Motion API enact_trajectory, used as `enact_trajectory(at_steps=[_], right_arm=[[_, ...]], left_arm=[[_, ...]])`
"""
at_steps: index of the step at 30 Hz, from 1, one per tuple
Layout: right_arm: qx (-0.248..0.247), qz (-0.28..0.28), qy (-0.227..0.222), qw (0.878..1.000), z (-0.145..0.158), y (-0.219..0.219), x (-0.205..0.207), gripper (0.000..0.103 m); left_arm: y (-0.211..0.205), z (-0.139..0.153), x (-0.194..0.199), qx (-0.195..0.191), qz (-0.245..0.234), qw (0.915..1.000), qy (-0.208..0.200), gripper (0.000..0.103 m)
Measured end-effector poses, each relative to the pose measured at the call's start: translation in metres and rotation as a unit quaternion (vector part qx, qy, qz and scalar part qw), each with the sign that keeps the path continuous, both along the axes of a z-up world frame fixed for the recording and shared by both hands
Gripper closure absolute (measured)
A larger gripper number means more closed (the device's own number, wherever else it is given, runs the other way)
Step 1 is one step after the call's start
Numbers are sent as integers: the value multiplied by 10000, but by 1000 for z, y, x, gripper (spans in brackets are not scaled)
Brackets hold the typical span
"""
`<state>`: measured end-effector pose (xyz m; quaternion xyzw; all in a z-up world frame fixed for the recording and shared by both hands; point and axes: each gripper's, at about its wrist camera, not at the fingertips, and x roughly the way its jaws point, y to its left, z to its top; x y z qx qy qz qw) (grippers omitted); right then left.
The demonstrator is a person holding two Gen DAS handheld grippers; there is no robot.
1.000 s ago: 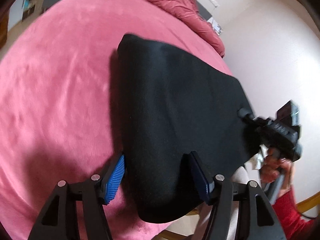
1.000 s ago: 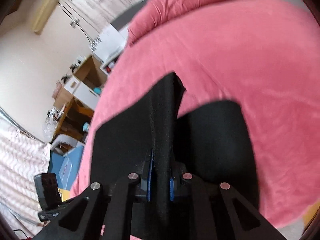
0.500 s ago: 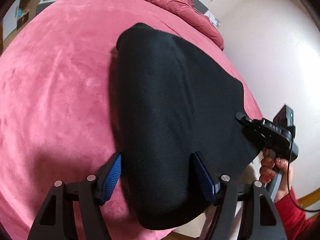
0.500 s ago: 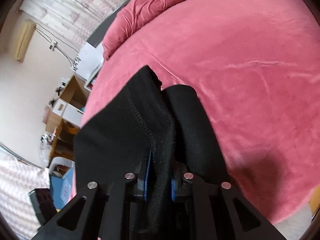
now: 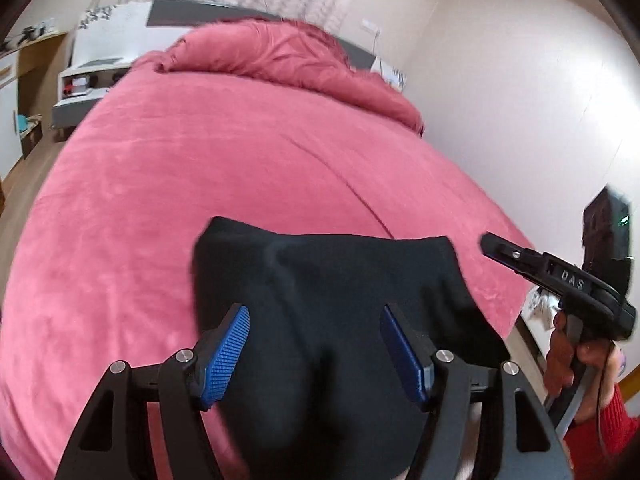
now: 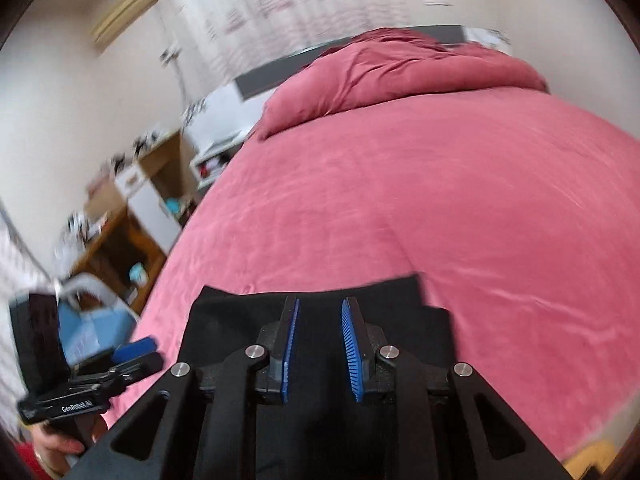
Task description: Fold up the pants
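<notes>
Pants (image 5: 348, 320) of soft black fabric lie folded in a squat block at the lower centre of the left wrist view, on the near edge of the pink plush bedspread (image 5: 200, 168).

At lower left and centre of that view, the left gripper (image 5: 316, 344) hangs over the block with its blue ribbed pads (image 5: 224, 348) spread wide and nothing between them. At the right edge, the right gripper (image 5: 496, 246) is seen from the side, off the cloth's right corner; its opening cannot be read from there.

In the right wrist view, the left tool appears at lower left, a hand (image 6: 60, 446) wrapped on its grip. At lower centre the right gripper (image 6: 318, 344) has its blue pads (image 6: 350, 350) parted a little and empty, above the pants (image 6: 240, 312).

The fold looks laid, so the step seems to be release and tidy. It is best done by lifting both tools straight up, pads clear of the cloth, so no layer drags. One ridge (image 5: 280, 276) runs across the top layer; a light press there would flatten it. The near part overhangs the bed edge and could slide, so any nudge should go toward the bed's middle.
</notes>
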<state>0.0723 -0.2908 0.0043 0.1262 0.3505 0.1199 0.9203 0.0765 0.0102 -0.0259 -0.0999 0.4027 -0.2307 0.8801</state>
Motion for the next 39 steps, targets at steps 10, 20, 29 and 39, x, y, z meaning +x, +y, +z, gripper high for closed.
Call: enact_trajectory(at_steps=[10, 20, 29, 39], right_arm=[[-807, -144, 697, 9942, -65, 17, 71, 96], [-657, -799, 731, 9919, -97, -22, 76, 103], [-296, -735, 292, 9964, -69, -26, 51, 97], [-367, -122, 203, 9990, -41, -1, -26, 92]], left_arm=[[-45, -30, 68, 1138, -249, 9931, 99, 56], [-44, -65, 99, 1280, -10, 9915, 225, 57], [-40, -39, 74, 1212, 258, 9920, 247, 57], [-30, -19, 17, 940, 313, 9946, 309, 57]])
